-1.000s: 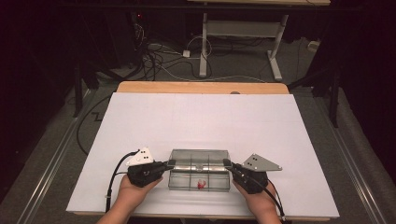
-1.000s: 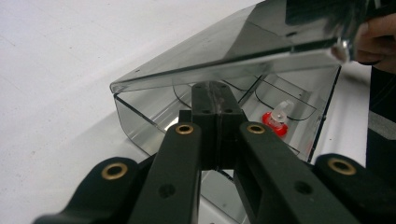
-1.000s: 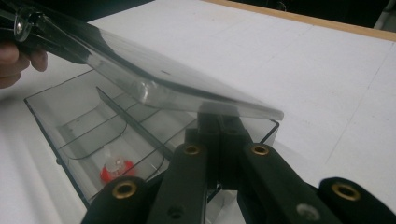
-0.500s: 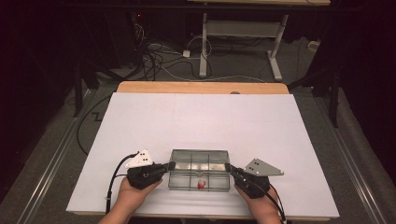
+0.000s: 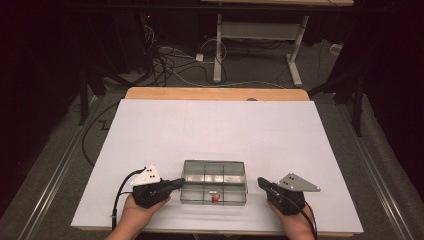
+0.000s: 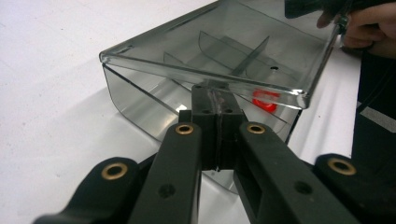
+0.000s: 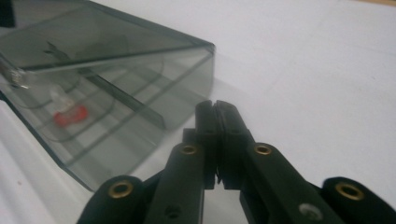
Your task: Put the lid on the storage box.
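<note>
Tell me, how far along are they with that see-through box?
Done: the smoky clear plastic compartment box has its lid down, a small red piece inside. In hand: the left gripper, shut, touches its side. The right gripper, shut, sits apart. What is left is unclear.

Tabletop and floor beyond

A white sheet [image 5: 215, 130] covers the wooden tabletop [image 5: 215, 93]; cables [image 5: 170, 60] and a desk frame [image 5: 257, 37] lie behind.

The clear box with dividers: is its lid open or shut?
Shut, it seems. In the left gripper view the lid lies flat over the clear box, its rim overhanging the walls, a small red thing inside.
</note>
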Demonstrator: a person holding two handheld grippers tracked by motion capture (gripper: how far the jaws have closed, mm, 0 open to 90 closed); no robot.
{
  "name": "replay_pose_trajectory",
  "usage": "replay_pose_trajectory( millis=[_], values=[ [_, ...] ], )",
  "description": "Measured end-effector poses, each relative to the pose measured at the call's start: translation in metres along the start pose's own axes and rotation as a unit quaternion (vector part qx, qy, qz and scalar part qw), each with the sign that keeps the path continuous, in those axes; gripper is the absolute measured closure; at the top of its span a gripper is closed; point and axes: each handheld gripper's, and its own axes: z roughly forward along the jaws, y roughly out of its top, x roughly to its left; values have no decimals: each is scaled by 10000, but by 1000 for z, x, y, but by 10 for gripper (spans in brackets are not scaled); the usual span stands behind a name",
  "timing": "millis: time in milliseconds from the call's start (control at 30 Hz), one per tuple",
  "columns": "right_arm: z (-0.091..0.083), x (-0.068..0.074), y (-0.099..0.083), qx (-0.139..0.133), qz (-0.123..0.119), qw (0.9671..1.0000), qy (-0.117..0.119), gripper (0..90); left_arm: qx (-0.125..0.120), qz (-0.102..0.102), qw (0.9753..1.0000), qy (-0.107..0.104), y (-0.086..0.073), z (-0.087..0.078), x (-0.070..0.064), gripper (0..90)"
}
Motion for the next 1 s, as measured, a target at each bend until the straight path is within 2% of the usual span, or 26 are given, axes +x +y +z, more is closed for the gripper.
replay_pose_trajectory(
  millis=[33,133,233,300,433,533,567,800,933,1000],
  values=[
    [-1,-3,-2,42,-6,10000,-56,858,-5,8,10000,-3,-1,-1,0,879],
    [-3,-9,-5,210,57,9995,-211,684,-11,39,10000,11,-3,-4,0,879],
    [-3,-14,-9,321,118,9990,-276,503,-44,87,9999,35,-6,-6,1,879],
    [-3,-18,-9,419,171,9987,-237,400,-1,95,9999,46,-9,-7,1,879],
    [-3,-20,-10,478,273,9981,-279,153,31,78,9999,62,-12,-8,2,879],
    [-2,-21,-10,497,289,9977,-367,25,67,87,9999,85,-13,-9,3,879],
    [-1,-21,-10,522,292,9974,-396,2,78,92,9999,101,-14,-9,3,879],
    [-2,-20,-10,504,302,9974,-411,2,117,30,9997,193,-16,-13,9,879],
    [-2,-19,-10,469,285,9976,-420,2,22,23,9996,290,-12,-15,15,879],
    [-2,-19,-10,450,281,9977,-417,2,-37,71,9991,405,-9,-17,21,879]
  ],
)
